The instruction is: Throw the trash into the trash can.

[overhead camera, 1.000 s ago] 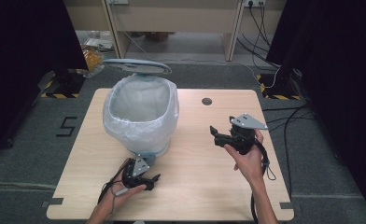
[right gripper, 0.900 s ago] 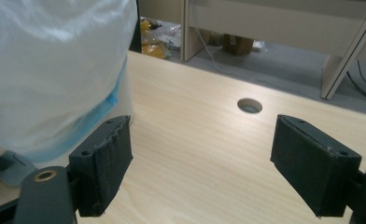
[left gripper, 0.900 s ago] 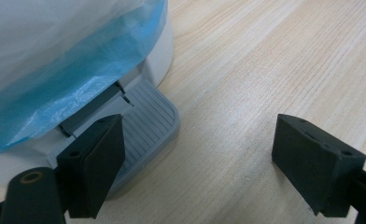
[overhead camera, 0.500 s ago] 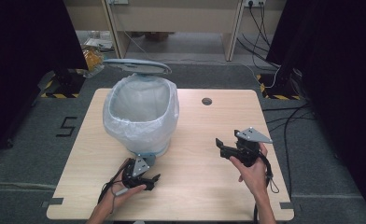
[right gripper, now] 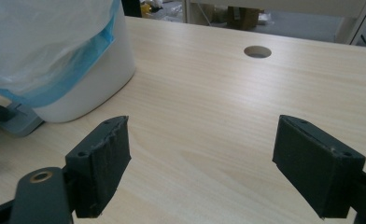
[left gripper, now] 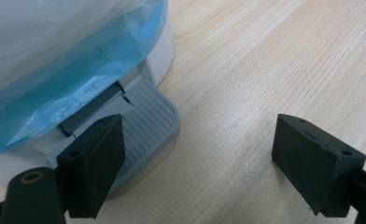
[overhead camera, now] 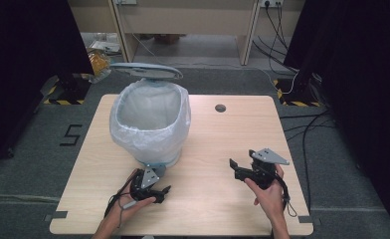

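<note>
Spanning most of the high view, the table [overhead camera: 223, 144] is pale wood with a round hole [overhead camera: 220, 108] near its far edge. On its left half stands the bin [overhead camera: 150, 127], white, lined with a clear bag [overhead camera: 133, 134] folded over the rim; the bag shows a blue band low down in both gripper views. The lid [overhead camera: 146, 71] stands raised behind the bin's far rim. At the bin's near foot a grey ribbed pedal [left gripper: 146, 123] juts out onto the wood.

A person's left hand [overhead camera: 128, 201] holds the left gripper [overhead camera: 158, 191] low on the table just in front of the bin. In the left gripper view its jaws stand wide apart with nothing between them but bare wood; one jaw lies over the near corner of the pedal, though whether it presses on it cannot be told, and the other sits well clear to the side.

The right hand [overhead camera: 267, 191] holds the right gripper [overhead camera: 235, 167] over the right half of the table, well apart from the bin and pointing toward it. Its jaws have just been opening and stand apart, gripping nothing, with only wood between them in the right gripper view. The pedal's edge shows at the far left of that view, beside the bin's base.
</note>
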Action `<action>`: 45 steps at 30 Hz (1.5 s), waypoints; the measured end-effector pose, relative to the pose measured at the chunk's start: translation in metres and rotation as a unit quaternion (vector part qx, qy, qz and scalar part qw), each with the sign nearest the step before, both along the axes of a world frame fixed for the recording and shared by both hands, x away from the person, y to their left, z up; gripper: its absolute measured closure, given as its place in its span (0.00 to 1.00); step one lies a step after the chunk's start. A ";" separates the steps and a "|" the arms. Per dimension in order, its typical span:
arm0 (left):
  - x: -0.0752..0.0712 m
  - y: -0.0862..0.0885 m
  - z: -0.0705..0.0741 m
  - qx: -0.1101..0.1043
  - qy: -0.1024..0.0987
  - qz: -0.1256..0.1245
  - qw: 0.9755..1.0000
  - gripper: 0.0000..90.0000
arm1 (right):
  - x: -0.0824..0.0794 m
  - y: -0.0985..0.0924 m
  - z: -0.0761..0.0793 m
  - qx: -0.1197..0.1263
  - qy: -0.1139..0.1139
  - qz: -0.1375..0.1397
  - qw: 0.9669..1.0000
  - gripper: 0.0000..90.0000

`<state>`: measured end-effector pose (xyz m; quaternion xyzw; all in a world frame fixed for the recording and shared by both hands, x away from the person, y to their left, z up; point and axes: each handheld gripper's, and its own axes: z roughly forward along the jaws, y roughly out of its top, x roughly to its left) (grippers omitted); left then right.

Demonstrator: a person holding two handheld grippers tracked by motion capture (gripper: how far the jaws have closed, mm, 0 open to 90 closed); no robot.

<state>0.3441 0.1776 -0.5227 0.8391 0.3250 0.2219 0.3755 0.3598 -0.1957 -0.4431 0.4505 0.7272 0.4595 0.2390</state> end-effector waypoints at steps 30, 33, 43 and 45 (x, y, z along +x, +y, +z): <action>0.000 0.000 0.000 0.000 0.000 0.000 1.000 0.18 | -0.018 -0.007 -0.063 -0.039 0.069 -0.003 0.997 0.21; 0.000 0.000 0.000 0.000 0.000 0.000 1.000 0.18 | -0.019 -0.005 -0.067 -0.047 0.079 -0.002 0.996 0.21; 0.000 0.000 0.000 0.000 0.001 0.000 1.000 0.18 | -0.019 0.002 -0.073 -0.085 0.095 0.012 0.992 0.20; 0.000 0.000 0.000 0.000 0.001 0.000 1.000 0.18 | -0.019 0.004 -0.074 -0.095 0.105 0.018 0.990 0.16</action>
